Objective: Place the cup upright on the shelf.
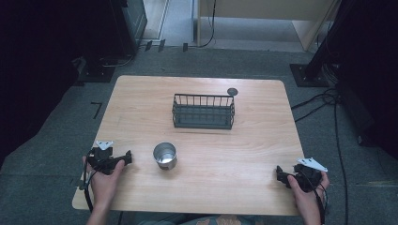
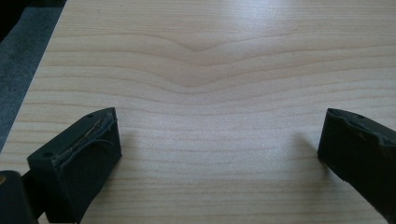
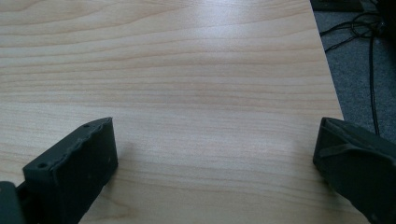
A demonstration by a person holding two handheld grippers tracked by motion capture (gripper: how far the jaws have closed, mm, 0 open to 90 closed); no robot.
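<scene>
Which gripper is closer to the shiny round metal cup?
Left. The left gripper sits just beside the shiny round metal cup, at the table's near left edge. The right gripper is far across the wooden table, at the near right corner.

A wooden table [image 1: 263,140] is set on grey carpet [image 1: 56,136]; cables [image 1: 328,101] are strewn at the far right.

The right claw [image 3: 215,154] stands wide open over bare table [image 3: 187,70], its two black jaws far apart. The table's edge runs down the right side, with grey floor [image 3: 345,56] and cables [image 3: 369,42] beyond.
</scene>
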